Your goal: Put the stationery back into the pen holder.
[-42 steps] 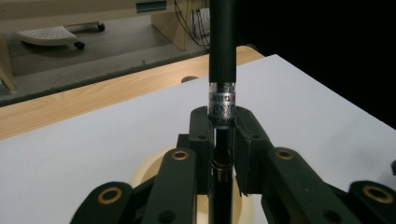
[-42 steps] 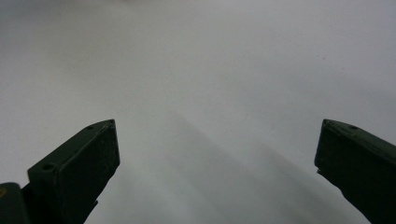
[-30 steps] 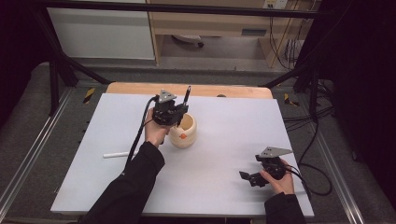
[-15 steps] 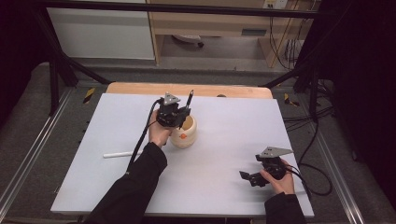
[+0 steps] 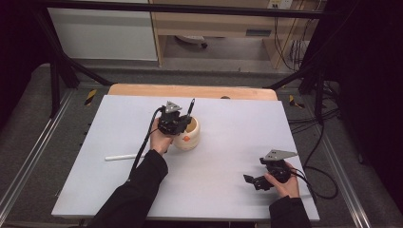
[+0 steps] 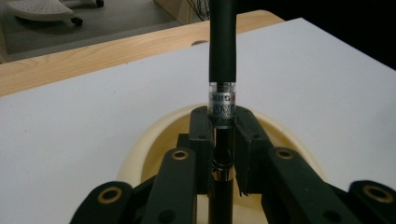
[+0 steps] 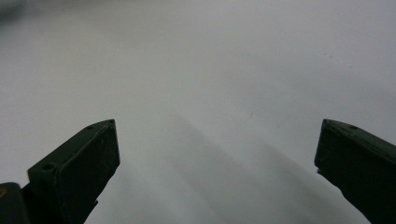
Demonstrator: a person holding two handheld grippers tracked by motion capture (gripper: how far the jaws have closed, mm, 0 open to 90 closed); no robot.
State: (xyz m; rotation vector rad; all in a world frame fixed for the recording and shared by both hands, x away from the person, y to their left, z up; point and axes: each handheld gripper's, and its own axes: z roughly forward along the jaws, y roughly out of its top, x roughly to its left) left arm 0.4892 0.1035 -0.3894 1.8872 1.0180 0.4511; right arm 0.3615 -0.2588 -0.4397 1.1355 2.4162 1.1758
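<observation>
My left gripper [image 5: 178,122] clamped tight on black pen [image 6: 222,56], pen upright, lower end inside cream cup [image 5: 191,137] mid-table. Looks like drop-in step, nearly done: release left. White pen [image 5: 121,157] lies flat on table [image 5: 237,123] left of cup, well apart, likely next pickup. My right gripper [image 5: 260,179] near front right edge, jaws wide apart, holding nothing, low over table.

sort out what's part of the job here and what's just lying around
In the job: black pen, clamped in the left gripper; cream cup under it.
Lying about: white stick on the table; right gripper, open and idle.
</observation>
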